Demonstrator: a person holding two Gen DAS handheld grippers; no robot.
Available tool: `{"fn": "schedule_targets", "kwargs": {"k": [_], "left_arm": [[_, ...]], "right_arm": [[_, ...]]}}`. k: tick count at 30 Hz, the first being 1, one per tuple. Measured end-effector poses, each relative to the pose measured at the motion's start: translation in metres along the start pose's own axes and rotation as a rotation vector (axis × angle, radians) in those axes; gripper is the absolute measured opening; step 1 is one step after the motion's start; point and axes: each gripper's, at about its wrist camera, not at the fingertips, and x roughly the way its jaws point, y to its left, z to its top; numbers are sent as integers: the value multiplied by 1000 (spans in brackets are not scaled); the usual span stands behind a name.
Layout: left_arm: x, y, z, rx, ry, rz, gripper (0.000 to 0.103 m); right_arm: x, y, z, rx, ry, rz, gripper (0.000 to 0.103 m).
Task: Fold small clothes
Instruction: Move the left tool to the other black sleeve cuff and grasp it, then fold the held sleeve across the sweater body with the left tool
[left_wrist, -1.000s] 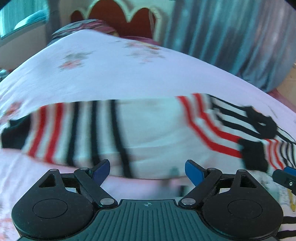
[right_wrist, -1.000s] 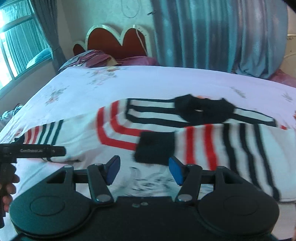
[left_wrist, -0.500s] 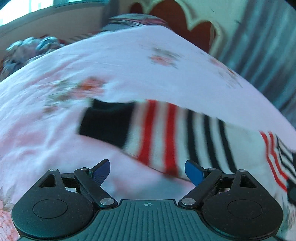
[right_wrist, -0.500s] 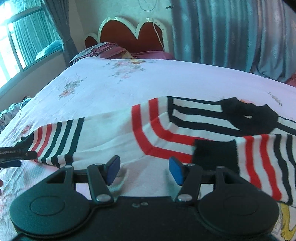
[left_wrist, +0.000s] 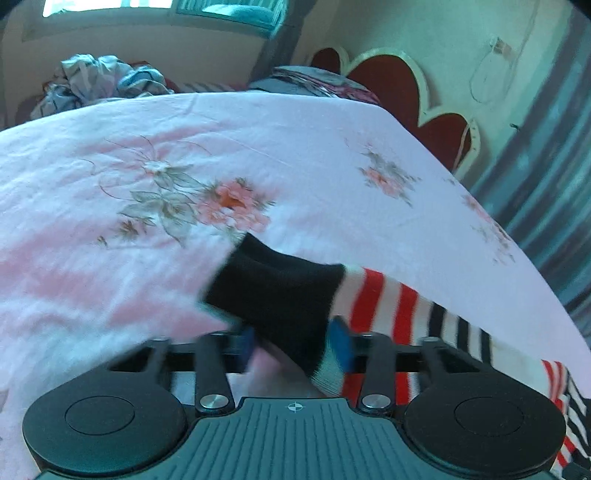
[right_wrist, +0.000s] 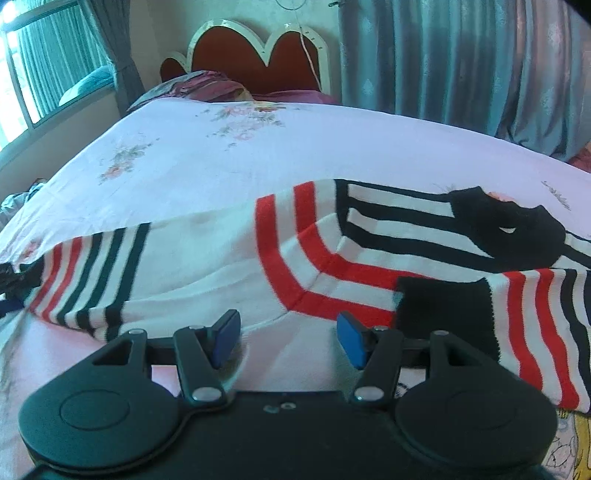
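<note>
Soft, light striped sweater (right_wrist: 303, 258) sprawled across the pink bedsheet (left_wrist: 258, 147) in mid-frame. Left gripper (left_wrist: 295, 341) just closing on the black sleeve cuff (left_wrist: 280, 291) (thick rib, good purchase); right gripper (right_wrist: 284, 338) half-open, empty, near the hem. Likely to sag and stretch.

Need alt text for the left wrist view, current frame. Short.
The left gripper, its jaws just closing, has the black knit cuff of a white sweater sleeve with red and black stripes between its blue pads; blur hides whether they press it yet. The sleeve lies on a pink floral bedsheet, with a red scalloped headboard behind.
</note>
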Motion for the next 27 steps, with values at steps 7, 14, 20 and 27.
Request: {"fn": "schedule_targets", "kwargs": {"k": [7,14,20,27], "left_arm": [[-12,-11,7,43,-41,-63,5],[-52,-76,17,164,-101,-266,5],[-82,-177,-10,337,-82,-517,5],[-94,-306,-101,550,67,-745,5]], "right_arm": [[19,-5,-4,2,28,-40,56],[9,-16,-1,29,8,-22,54],[-27,-54,-2,116,-47,-29,54],[-77,-127,-24,214,-90,-150,54]]}}
